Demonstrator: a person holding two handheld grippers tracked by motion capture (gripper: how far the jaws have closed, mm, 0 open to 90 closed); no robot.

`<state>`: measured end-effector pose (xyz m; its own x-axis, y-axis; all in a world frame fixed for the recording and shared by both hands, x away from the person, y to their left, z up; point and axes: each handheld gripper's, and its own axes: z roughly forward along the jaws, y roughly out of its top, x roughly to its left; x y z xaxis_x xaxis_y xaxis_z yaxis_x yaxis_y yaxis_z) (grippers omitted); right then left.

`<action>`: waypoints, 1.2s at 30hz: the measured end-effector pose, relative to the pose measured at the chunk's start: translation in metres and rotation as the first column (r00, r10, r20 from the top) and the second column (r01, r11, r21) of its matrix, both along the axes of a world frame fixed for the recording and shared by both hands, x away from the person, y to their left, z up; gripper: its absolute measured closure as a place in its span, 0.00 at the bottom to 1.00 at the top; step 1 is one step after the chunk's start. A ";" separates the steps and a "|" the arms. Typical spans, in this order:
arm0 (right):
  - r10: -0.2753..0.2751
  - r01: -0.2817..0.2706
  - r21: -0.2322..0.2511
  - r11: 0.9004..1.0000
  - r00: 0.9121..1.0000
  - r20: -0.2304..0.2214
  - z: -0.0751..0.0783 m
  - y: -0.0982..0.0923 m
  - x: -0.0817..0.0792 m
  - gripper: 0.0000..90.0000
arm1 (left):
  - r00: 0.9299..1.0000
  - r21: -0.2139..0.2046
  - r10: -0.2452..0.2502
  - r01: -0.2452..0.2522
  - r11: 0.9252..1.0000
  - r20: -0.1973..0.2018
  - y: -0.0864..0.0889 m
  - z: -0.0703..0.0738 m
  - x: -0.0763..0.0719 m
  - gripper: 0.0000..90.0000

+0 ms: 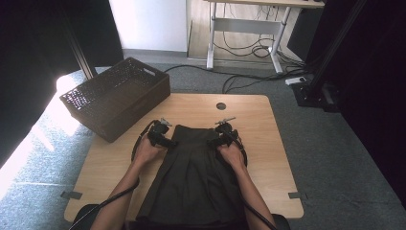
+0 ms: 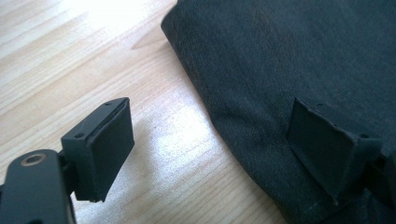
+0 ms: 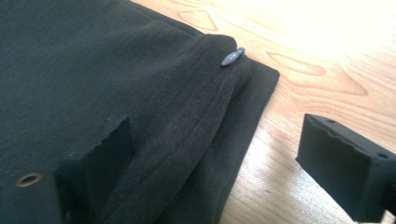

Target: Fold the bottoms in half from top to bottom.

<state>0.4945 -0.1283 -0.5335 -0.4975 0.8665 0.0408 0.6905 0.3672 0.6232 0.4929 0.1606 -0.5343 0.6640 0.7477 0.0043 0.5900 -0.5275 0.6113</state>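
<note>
A: Both grippers stand spread wide, each straddling one side edge of the dark skirt point(image 1: 194, 172) lying flat on the counter point(image 1: 268, 158). The left gripper point(image 2: 210, 149) has one jaw over wood, one over cloth; the right gripper point(image 3: 215, 163) likewise.

B: I'd slide each lower jaw beneath every layer before closing, clear of the zipper pull point(image 3: 233, 57).

A: Agreed. The hem is cut off below.

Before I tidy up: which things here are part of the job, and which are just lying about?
In the job: dark pleated skirt, its zip pull, left gripper, right gripper, wooden table.
Lying about, probably: woven basket, floor cables.
</note>
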 end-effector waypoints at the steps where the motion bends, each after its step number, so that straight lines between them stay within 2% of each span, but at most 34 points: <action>1: -0.004 0.004 0.008 1.000 1.000 -0.008 -0.001 -0.002 0.001 0.14 | 1.000 0.001 0.001 -0.001 1.000 0.001 0.000 0.000 0.000 0.16; 5: -0.011 0.012 0.030 0.999 1.000 -0.025 -0.004 -0.006 0.005 0.16 | 1.000 -0.001 0.001 -0.001 1.000 -0.004 0.000 0.000 0.000 0.16; 7: -0.007 0.007 0.028 1.000 1.000 -0.015 -0.005 -0.007 0.005 0.18 | 1.000 -0.016 0.002 -0.002 1.000 -0.019 0.001 -0.001 0.001 0.16; 8: 0.006 -0.005 0.023 1.000 1.000 -0.012 -0.005 -0.006 0.005 0.21 | 1.000 -0.033 0.001 -0.002 0.999 -0.031 0.002 -0.002 0.002 0.18; 10: 0.039 -0.038 0.023 0.999 0.999 -0.012 -0.003 -0.006 0.005 0.33 | 0.999 -0.047 -0.010 0.008 0.999 -0.031 0.003 -0.002 0.001 0.21; 11: 0.058 -0.058 0.029 0.998 0.998 -0.021 -0.001 -0.005 0.005 0.44 | 0.999 -0.053 -0.023 0.021 0.998 -0.029 0.003 -0.002 0.000 0.26; 13: 0.079 -0.077 0.037 0.996 0.996 -0.036 0.001 -0.002 0.003 0.54 | 0.999 -0.062 -0.040 0.038 0.997 -0.032 0.001 0.000 -0.002 0.35; 16: 0.081 -0.079 0.053 0.995 0.996 -0.047 0.002 -0.001 0.001 0.63 | 0.997 -0.087 -0.064 0.061 0.994 -0.033 0.000 0.000 -0.004 0.50; 18: 0.080 -0.076 0.062 0.995 0.995 -0.057 0.002 -0.002 0.000 0.69 | 0.996 -0.120 -0.075 0.070 0.990 -0.038 -0.001 -0.001 -0.005 0.61; 21: 0.084 -0.078 0.079 0.994 0.994 -0.068 0.003 -0.004 -0.001 0.78 | 0.994 -0.146 -0.087 0.077 0.986 -0.060 -0.002 -0.001 -0.005 0.71; 23: 0.099 -0.091 0.098 0.991 0.993 -0.071 0.003 -0.006 -0.002 0.83 | 0.991 -0.176 -0.097 0.080 0.981 -0.088 -0.002 -0.002 -0.004 0.80; 24: 0.102 -0.096 0.097 0.991 0.992 -0.069 0.003 -0.006 -0.002 0.85 | 0.991 -0.181 -0.100 0.083 0.980 -0.088 -0.002 -0.002 -0.004 0.84; 27: 0.120 -0.117 0.070 0.991 0.992 -0.046 0.005 -0.005 -0.005 0.87 | 0.991 -0.166 -0.109 0.096 0.981 -0.073 -0.003 0.000 -0.005 0.92; 29: 0.130 -0.128 0.063 0.990 0.991 -0.033 0.008 -0.005 -0.006 0.88 | 0.991 -0.180 -0.109 0.094 0.979 -0.073 -0.002 0.003 -0.003 0.94; 32: 0.138 -0.137 0.067 0.988 0.990 -0.012 0.016 -0.006 -0.006 0.89 | 0.993 -0.256 -0.104 0.087 0.963 -0.055 0.005 0.013 0.002 0.95; 36: 0.135 -0.138 0.083 0.987 0.990 0.040 0.034 -0.008 -0.005 0.89 | 0.995 -0.271 -0.099 0.097 0.958 0.008 0.006 0.029 0.006 0.95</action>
<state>0.4895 -0.1365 -0.4990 -0.6136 0.7842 0.0924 0.6153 0.4016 0.6783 0.4986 0.1668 -0.5048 0.7335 0.6517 -0.1932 0.5475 -0.3981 0.7361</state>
